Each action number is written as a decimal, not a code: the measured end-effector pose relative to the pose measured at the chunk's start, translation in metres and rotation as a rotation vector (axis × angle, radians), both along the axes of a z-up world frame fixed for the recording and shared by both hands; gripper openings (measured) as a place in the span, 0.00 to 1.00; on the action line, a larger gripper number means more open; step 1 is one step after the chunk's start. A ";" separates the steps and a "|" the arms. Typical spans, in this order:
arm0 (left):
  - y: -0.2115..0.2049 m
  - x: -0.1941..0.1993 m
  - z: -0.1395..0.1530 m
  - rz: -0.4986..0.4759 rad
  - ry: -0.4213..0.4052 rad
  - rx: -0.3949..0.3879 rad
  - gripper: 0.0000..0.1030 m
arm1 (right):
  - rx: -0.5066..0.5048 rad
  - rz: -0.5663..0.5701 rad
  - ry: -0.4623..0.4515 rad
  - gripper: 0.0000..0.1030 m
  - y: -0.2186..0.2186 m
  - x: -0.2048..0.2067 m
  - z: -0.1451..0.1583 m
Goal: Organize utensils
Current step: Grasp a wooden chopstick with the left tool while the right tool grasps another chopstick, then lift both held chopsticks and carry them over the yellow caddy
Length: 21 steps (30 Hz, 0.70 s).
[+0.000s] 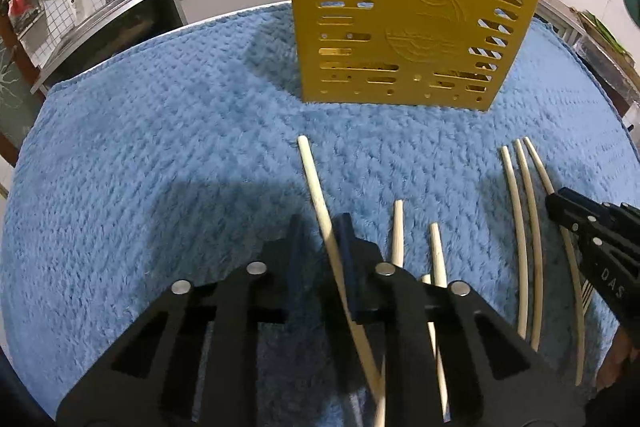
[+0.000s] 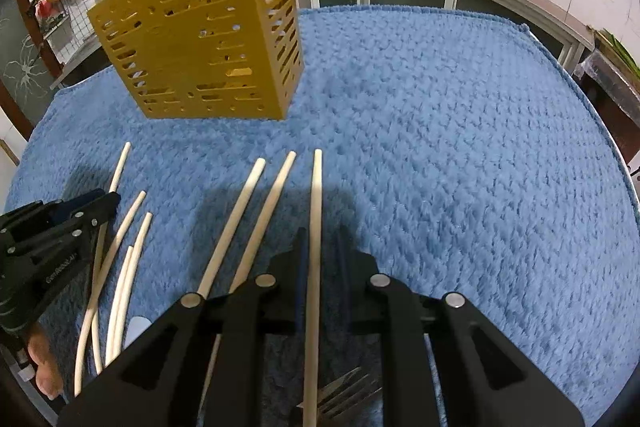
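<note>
Left wrist view: a yellow slotted holder [image 1: 408,15] is seen standing upright on a fluffy blue towel [image 1: 160,155], well back from everything else. Seven chopsticks can be counted here, though the ends of some are hidden under the gripper bodies. One chopstick [image 1: 320,195] runs between the fingers of the left gripper [image 1: 320,231]; its jaws are spread fairly wide, with the stick lying against the right finger and a clear gap on the other side, so nothing is actually clamped. Just to the right of it, three shorter-looking sticks [image 1: 398,231] are bunched together, partly covered by the gripper. Further right, three more [image 1: 520,211] are laid side by side, and the right gripper [image 1: 560,203] is parked over the outermost one.

From the right wrist view, the same holder [image 2: 200,39] shows up far left, tilted by the fisheye. The right gripper [image 2: 322,247] has one chopstick [image 2: 316,211] lined up between its fingers; the jaws are open a moderate amount and gaps are visible on both sides. Two chopsticks [image 2: 256,211] lie just left of it. A metal fork [image 2: 344,393] is spotted under the gripper. The left gripper [image 2: 100,203] is seen at the far left, over four sticks [image 2: 128,247].
</note>
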<state>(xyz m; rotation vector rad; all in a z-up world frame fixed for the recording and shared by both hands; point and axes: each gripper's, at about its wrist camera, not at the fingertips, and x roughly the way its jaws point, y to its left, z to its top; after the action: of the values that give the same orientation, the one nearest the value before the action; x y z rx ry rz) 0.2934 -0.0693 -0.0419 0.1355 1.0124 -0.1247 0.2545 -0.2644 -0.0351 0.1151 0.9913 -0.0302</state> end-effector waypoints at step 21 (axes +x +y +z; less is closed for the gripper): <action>0.016 -0.001 0.009 0.040 -0.096 -0.117 0.04 | 0.081 -0.046 -0.139 0.06 -0.010 -0.010 0.003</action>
<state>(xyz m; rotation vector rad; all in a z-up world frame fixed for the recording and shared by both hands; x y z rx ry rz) 0.2928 -0.0529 -0.0332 0.0142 0.9094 -0.1397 0.2447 -0.2747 -0.0324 0.2115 0.8514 -0.0239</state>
